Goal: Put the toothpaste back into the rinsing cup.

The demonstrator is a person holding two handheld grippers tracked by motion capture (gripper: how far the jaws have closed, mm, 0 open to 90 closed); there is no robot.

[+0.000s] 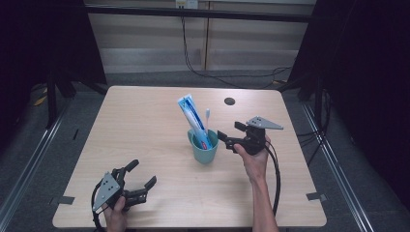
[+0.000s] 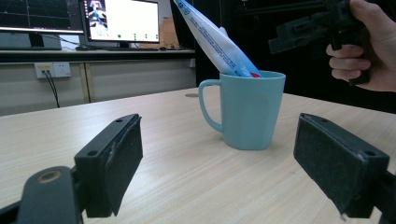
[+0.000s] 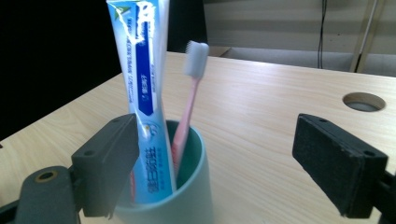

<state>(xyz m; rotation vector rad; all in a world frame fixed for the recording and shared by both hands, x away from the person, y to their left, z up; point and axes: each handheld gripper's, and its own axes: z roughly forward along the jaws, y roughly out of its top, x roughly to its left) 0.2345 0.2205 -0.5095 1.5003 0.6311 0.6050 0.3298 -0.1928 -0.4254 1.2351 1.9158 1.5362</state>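
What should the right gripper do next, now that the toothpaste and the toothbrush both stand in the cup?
Probably draw the right gripper back from the cup. Its jaws stand open with nothing between them, and the toothpaste tube and pink toothbrush already lean inside the cup, so nothing seems left to hold.

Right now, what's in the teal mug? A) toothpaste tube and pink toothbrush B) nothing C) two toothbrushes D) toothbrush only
A: the right gripper view shows a toothpaste tube and a pink toothbrush standing together inside the teal mug, both sticking up above its rim.
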